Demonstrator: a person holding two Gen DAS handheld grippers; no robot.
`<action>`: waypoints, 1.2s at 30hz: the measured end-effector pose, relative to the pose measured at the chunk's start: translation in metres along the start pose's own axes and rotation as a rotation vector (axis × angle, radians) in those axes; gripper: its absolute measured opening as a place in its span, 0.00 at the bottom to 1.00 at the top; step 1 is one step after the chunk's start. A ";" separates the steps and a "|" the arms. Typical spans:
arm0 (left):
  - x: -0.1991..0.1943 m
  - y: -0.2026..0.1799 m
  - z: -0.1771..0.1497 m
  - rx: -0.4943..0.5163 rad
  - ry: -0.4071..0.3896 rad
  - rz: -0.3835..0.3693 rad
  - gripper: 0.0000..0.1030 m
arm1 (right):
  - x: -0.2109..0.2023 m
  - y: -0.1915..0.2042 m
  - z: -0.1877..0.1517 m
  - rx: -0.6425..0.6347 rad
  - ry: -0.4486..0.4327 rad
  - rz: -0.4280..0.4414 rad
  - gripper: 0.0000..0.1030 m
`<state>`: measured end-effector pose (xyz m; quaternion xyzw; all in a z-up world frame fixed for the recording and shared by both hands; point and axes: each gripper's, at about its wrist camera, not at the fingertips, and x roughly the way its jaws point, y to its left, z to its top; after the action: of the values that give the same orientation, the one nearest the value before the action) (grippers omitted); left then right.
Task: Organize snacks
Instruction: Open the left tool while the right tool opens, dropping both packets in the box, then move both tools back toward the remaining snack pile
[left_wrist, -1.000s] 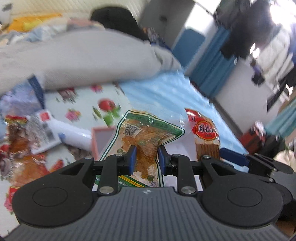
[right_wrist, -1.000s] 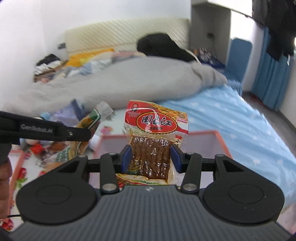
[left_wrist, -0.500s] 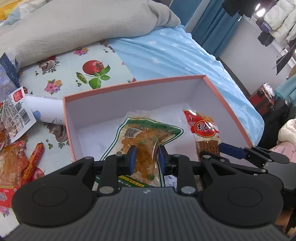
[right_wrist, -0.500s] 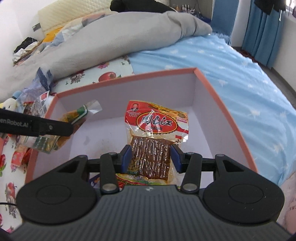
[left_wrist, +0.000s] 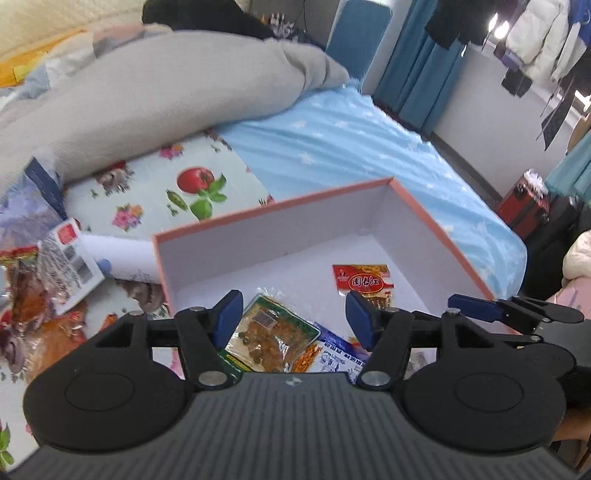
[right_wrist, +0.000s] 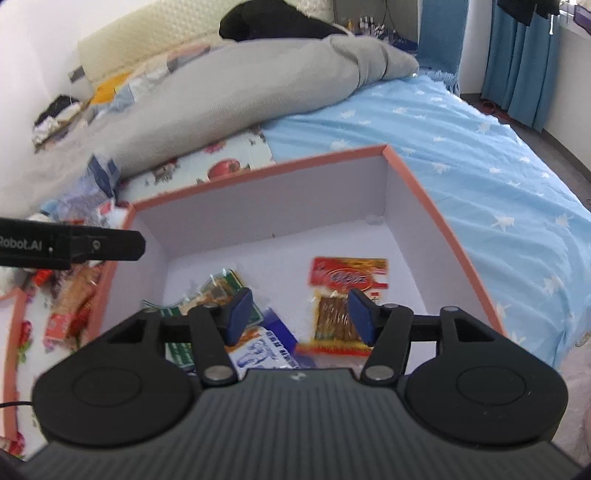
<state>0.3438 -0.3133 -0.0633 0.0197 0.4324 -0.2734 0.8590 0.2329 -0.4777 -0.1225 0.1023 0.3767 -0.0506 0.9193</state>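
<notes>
Both claws just opened, nothing gripped: left claw (left_wrist: 293, 319) above green-edged snack pack (left_wrist: 271, 338); right claw (right_wrist: 298, 314) above red pack (right_wrist: 345, 295); both packs lie in pink-rimmed box (right_wrist: 436, 218); "Robot.AI" legible on left claw.

1. Your green-edged snack pack (left_wrist: 271, 338), clear with orange-brown pieces, lies flat on the box (left_wrist: 258, 236) floor, near side.
2. Your red-topped pack (left_wrist: 364, 284) of brown sticks lies flat to its right, apart.
3. Box: open, pink rim, white inside, on the bed.
</notes>
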 end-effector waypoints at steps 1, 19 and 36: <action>-0.009 0.000 0.000 -0.002 -0.014 -0.003 0.65 | -0.006 0.002 0.001 -0.003 -0.015 -0.005 0.58; -0.177 0.008 -0.051 -0.009 -0.274 -0.002 0.65 | -0.122 0.060 -0.004 -0.022 -0.259 0.036 0.58; -0.269 0.070 -0.136 -0.112 -0.369 0.063 0.65 | -0.162 0.135 -0.043 -0.091 -0.328 0.139 0.58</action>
<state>0.1504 -0.0954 0.0401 -0.0650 0.2813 -0.2210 0.9316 0.1114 -0.3341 -0.0182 0.0766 0.2156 0.0141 0.9734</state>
